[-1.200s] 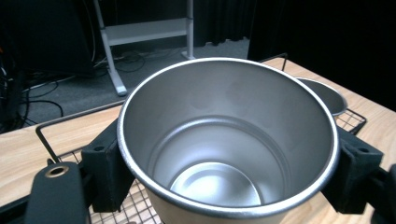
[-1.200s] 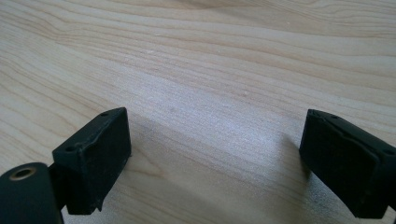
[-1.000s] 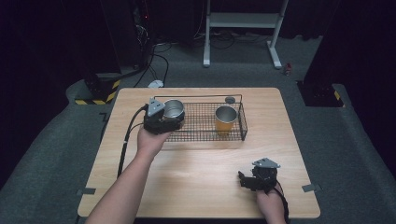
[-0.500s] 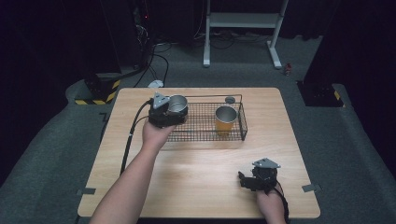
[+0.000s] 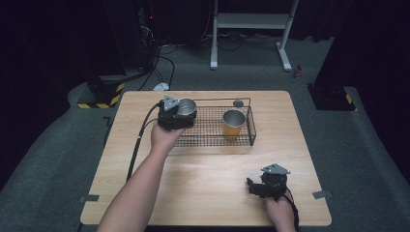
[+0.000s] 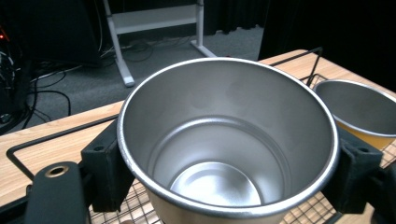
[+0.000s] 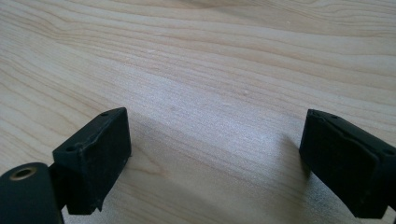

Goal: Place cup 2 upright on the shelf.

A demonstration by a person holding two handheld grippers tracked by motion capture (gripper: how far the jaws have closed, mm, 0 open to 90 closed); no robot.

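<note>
High view first: the left gripper [image 5: 180, 115] is clamped on the silver cup [image 5: 186, 107], and that cup now hangs over the left end of the wire basket [image 5: 212, 141]. A second ago it sat nearer the basket's left rim; since then the hand has carried it inward and a touch lower. The copper-coloured cup [image 5: 234, 123] stands upright inside the basket toward its right end, well apart from the carried one, and a small dark round thing [image 5: 238, 103] lies on the wooden table [image 5: 203, 183] just behind the basket's far rail.

Over on the left gripper view, the silver cup [image 6: 228, 140] is squeezed between the two black jaws, one pad pressing each side of its wall, mouth up and empty. Mesh shows below it and the basket's rail [image 6: 56, 136] runs behind, so the cup is inside the basket's outline. Whether its base already touches the mesh, I cannot tell. The copper-coloured cup [image 6: 359, 114] peeks in at the right edge.

The right gripper [image 5: 263, 186] rests on the table near the front edge, its jaws standing apart with nothing between them; its own view looks at bare wood grain [image 7: 210, 70] between the two pads.

My read: the cup is being set down beside its partner. What remains is a short descent and a release, keeping it clear of the copper-coloured cup.
</note>
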